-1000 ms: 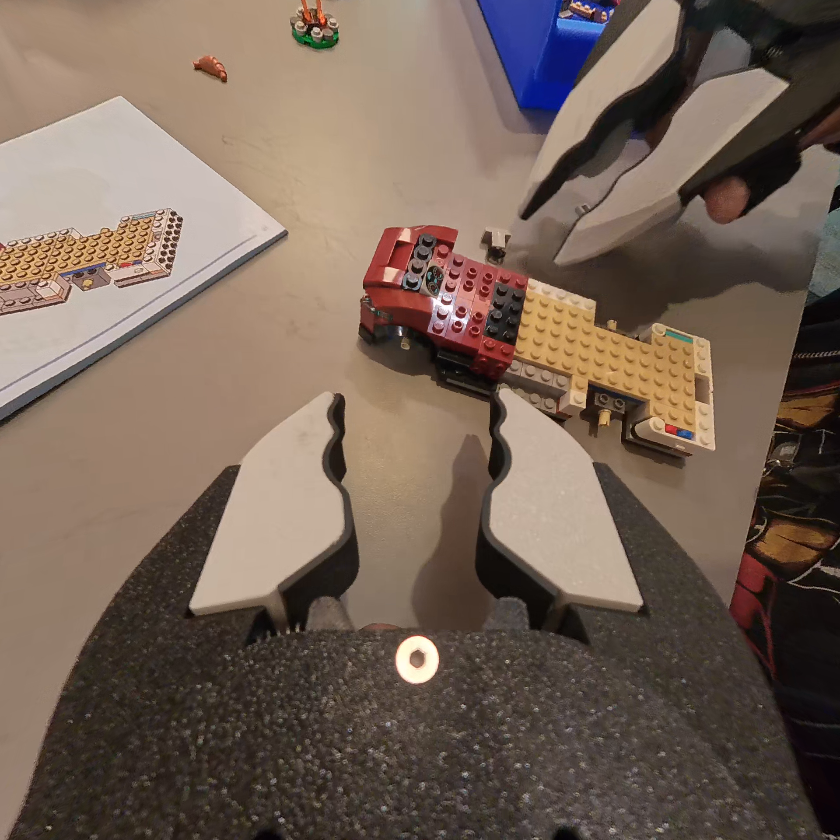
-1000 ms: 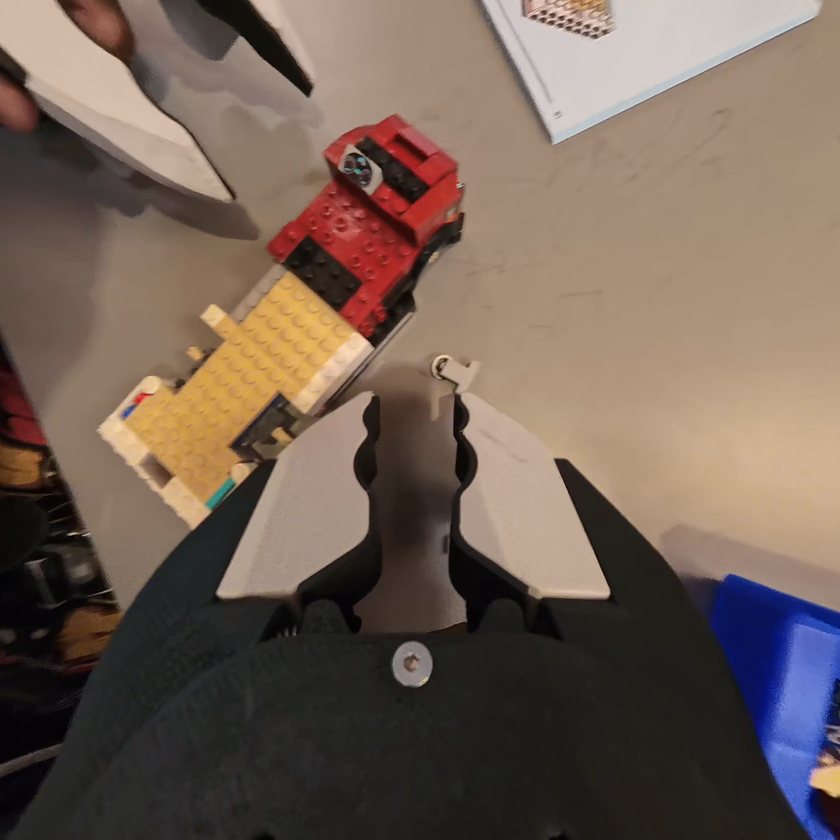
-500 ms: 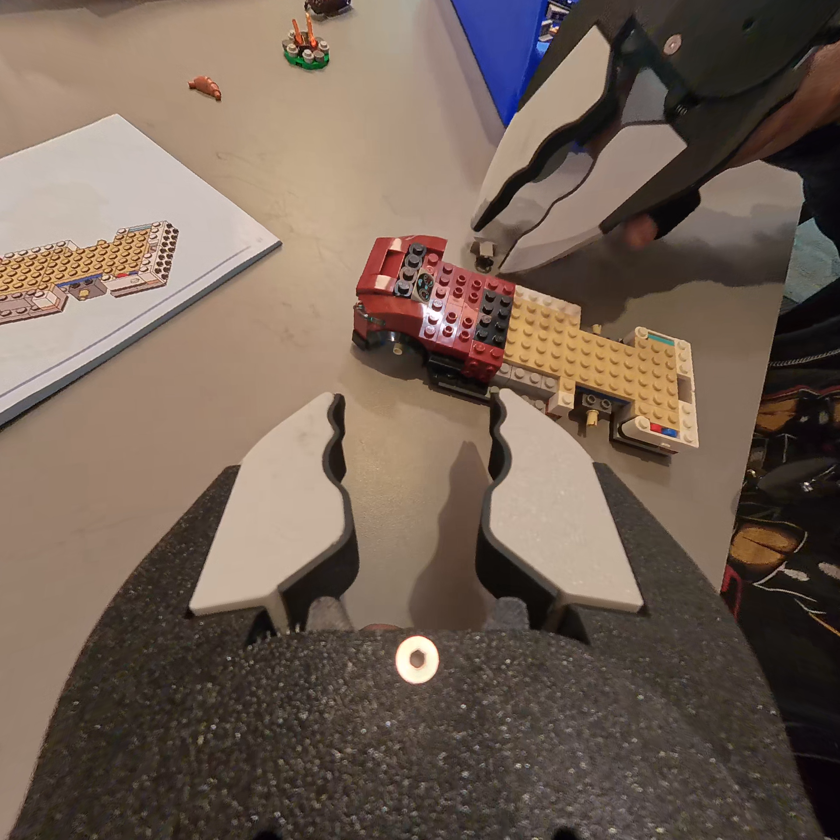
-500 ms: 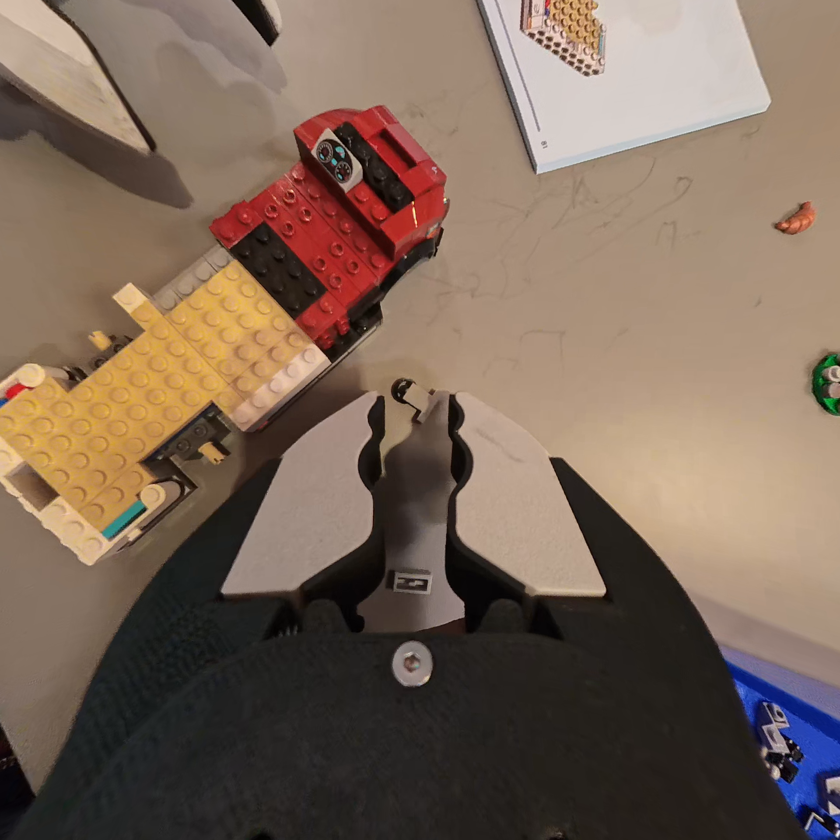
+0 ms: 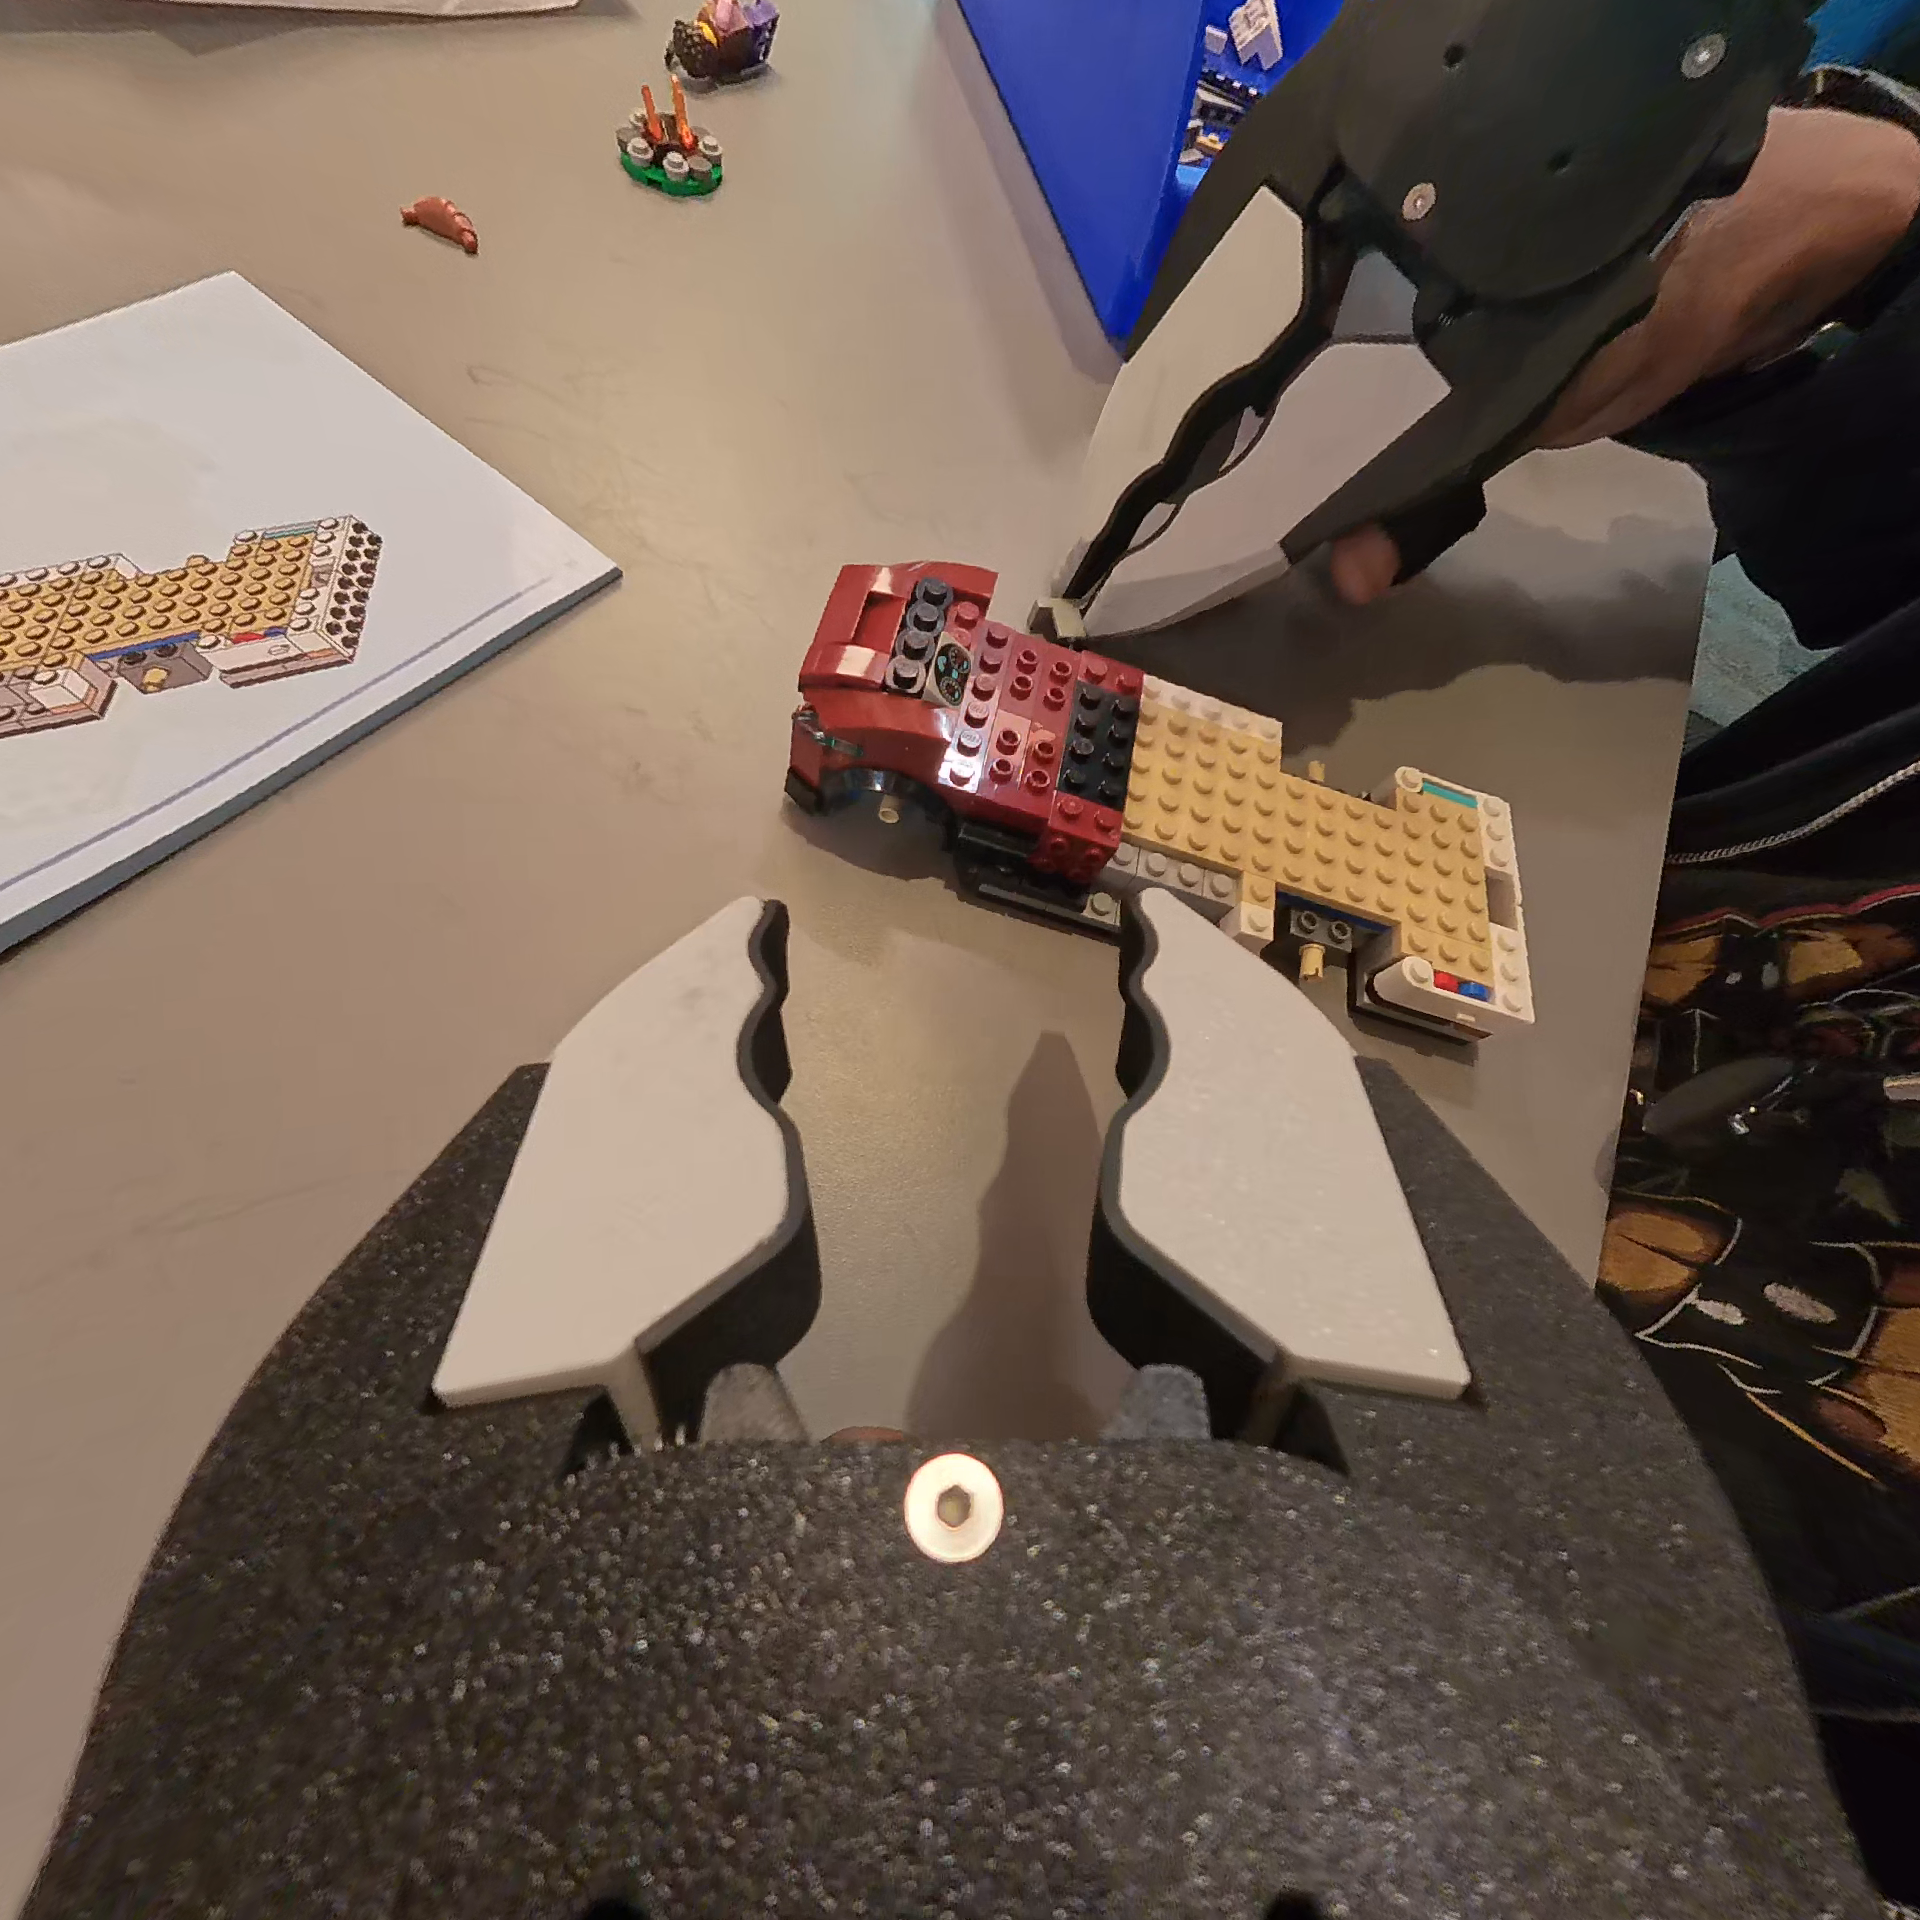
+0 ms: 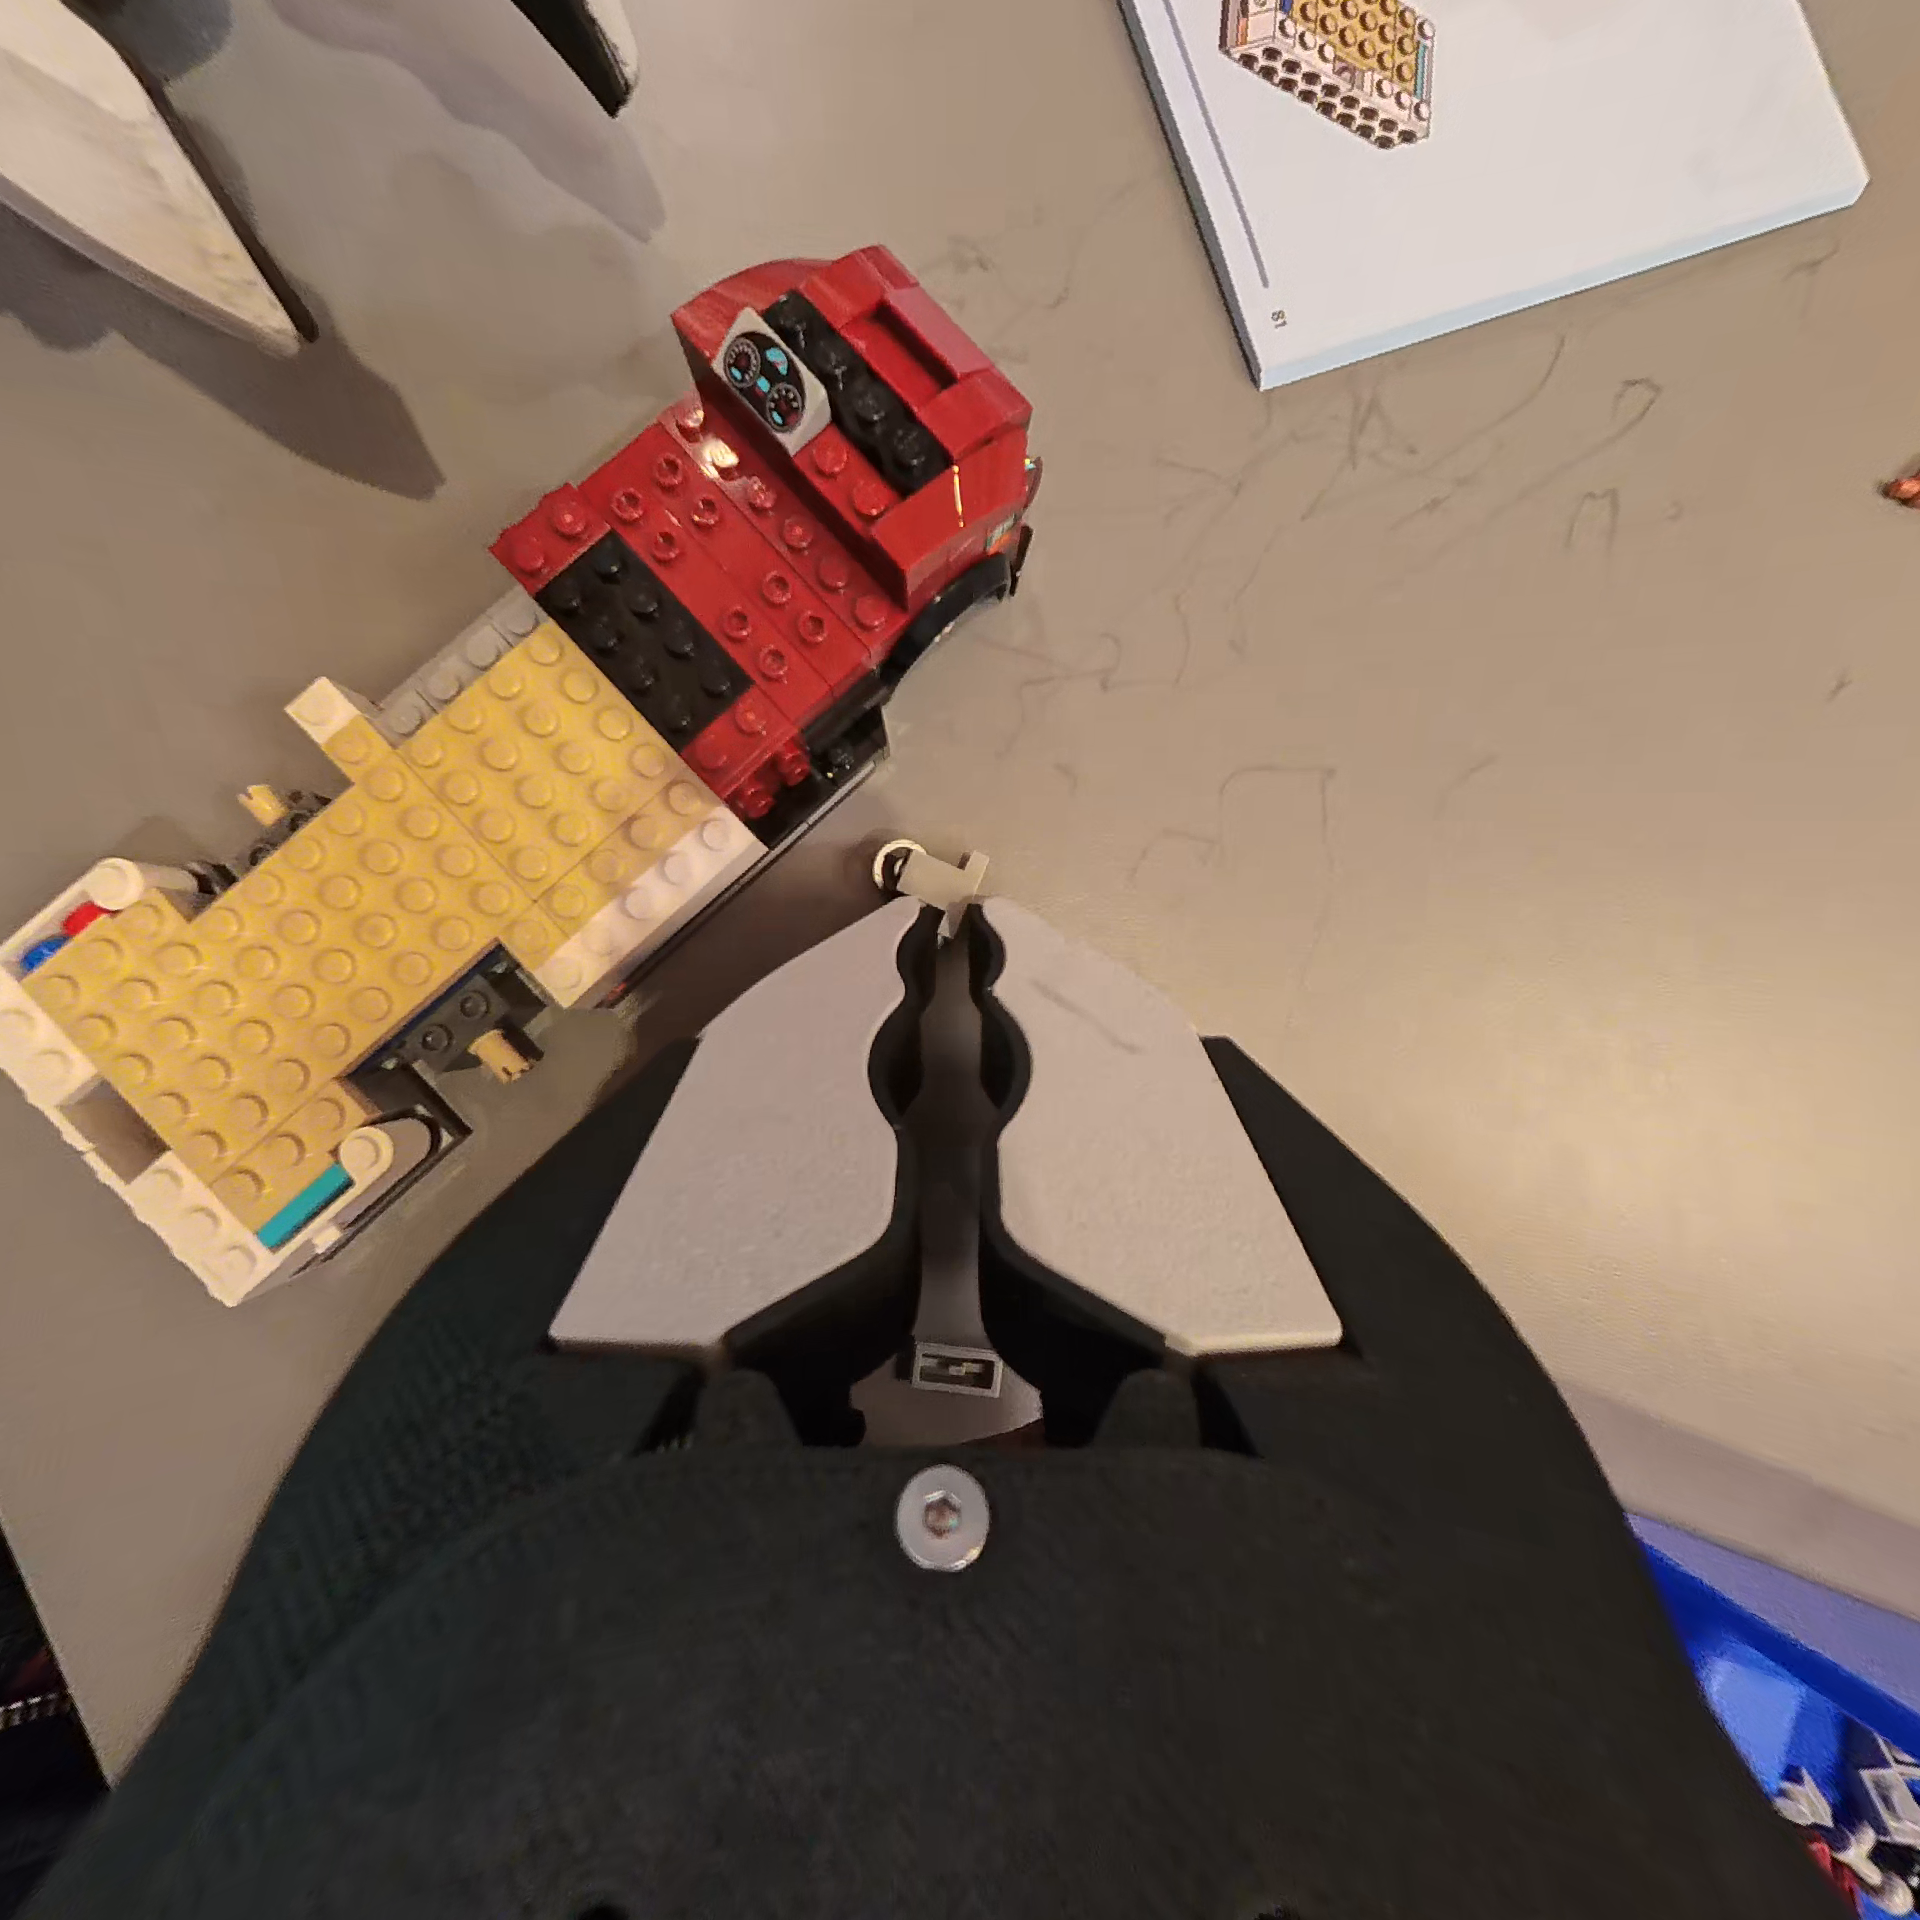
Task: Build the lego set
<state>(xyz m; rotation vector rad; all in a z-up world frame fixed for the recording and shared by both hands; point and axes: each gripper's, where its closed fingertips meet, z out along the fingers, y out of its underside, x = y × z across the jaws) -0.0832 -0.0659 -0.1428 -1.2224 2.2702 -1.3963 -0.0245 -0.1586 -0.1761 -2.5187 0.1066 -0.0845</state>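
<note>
A brick-built vehicle (image 5: 1091, 769), dark red at the front and tan with white edging behind, lies on the grey table (image 5: 623, 436); it also shows in the right wrist view (image 6: 644, 727). My right gripper (image 6: 951, 914) is shut on a small light-grey piece (image 6: 940, 878) with a ring at one end, right beside the vehicle's red part. In the left wrist view the right gripper (image 5: 1081, 613) pinches that piece (image 5: 1060, 620) at the table. My left gripper (image 5: 951, 925) is open and empty, just in front of the vehicle, its right fingertip (image 5: 1153, 925) close to the side.
An instruction booklet (image 5: 208, 582) lies left, also in the right wrist view (image 6: 1507, 187). A blue bin (image 5: 1091, 156) of parts stands behind. A small green round build (image 5: 670, 145) and a brown piece (image 5: 442, 220) lie far back. The table edge (image 5: 1662, 831) runs right, by a person's clothing. About 12 centimetres separates my left fingertips from my right.
My right gripper came down onto the small grey piece and its fingers closed on it. My left gripper has stayed open and nearly still.
</note>
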